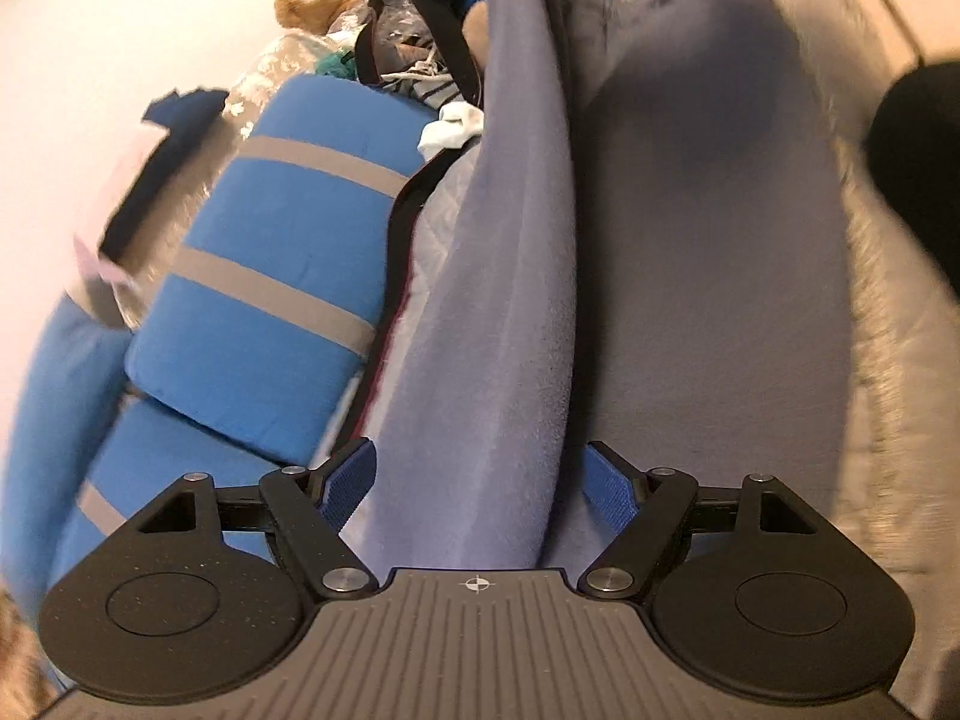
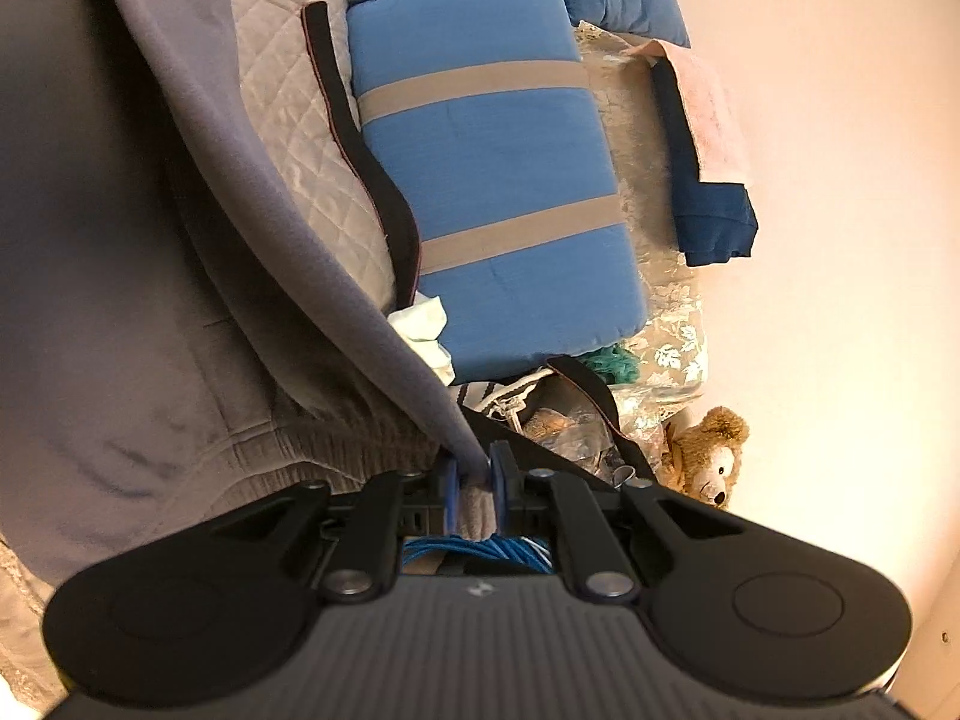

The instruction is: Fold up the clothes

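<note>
A grey-lilac fleece garment (image 1: 690, 252) lies spread on the bed, with one edge lifted into a long taut fold (image 1: 504, 312). My left gripper (image 1: 477, 480) is open, its blue pads (image 1: 348, 489) standing wide on either side of that fold. In the right wrist view the same garment (image 2: 120, 300) rises as a ridge to my right gripper (image 2: 474, 480), which is shut on the garment's edge between its blue pads (image 2: 450, 495).
A blue cushion with grey stripes (image 2: 492, 192) lies beside the garment on a quilted cover (image 2: 288, 138). A black strap (image 2: 354, 138), a white cloth (image 2: 423, 324), a teddy bear (image 2: 714, 456), cluttered bags (image 1: 414, 48) and dark blue folded cloth (image 2: 708, 204) sit near the wall.
</note>
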`<state>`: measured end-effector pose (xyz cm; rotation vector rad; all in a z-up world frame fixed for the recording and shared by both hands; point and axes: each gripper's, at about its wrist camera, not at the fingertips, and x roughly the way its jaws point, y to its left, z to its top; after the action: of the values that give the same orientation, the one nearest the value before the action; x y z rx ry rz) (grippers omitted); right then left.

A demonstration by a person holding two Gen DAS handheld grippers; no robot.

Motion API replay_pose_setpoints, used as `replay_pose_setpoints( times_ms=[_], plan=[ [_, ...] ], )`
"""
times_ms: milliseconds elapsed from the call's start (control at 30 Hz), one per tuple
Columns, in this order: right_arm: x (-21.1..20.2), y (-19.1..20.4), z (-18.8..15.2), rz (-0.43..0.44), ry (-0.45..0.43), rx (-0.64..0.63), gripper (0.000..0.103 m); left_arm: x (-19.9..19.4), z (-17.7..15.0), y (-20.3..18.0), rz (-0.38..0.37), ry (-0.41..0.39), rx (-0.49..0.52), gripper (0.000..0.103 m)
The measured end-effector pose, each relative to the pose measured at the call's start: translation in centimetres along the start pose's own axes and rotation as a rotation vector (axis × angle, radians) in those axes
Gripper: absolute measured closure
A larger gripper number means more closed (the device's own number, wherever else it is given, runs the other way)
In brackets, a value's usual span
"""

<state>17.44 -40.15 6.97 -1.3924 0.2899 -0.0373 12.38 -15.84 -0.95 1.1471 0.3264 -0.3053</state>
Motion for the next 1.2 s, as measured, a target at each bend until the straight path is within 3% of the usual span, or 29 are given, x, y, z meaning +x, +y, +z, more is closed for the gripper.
replay_pose_setpoints(
  times_ms=[100,233,300,400,700,1200],
  plan=[
    [-0.2,0.2,-0.1,0.004,-0.001,-0.004,0.084,-0.3,0.0,0.1,0.042,0.009,0.028,0.086],
    [-0.7,1.3,-1.0,0.024,0.006,0.002,0.084,-2.0,-0.4,0.7,0.081,-0.008,0.15,0.099],
    [-1.0,2.0,-1.5,0.042,0.012,0.013,0.084,-2.9,-0.6,1.1,0.098,-0.018,0.206,0.1],
    [-1.6,3.5,-2.4,0.086,0.025,0.043,0.084,-4.4,-0.7,2.1,0.086,-0.038,0.213,0.1],
    [-3.7,8.9,-4.3,0.202,0.051,0.07,0.083,-6.8,-1.3,0.2,-0.043,-0.05,0.265,0.1],
    [-4.3,11.9,-5.7,0.244,0.077,0.062,0.084,-8.4,-2.0,-1.6,-0.21,-0.036,0.262,0.101]
  ],
)
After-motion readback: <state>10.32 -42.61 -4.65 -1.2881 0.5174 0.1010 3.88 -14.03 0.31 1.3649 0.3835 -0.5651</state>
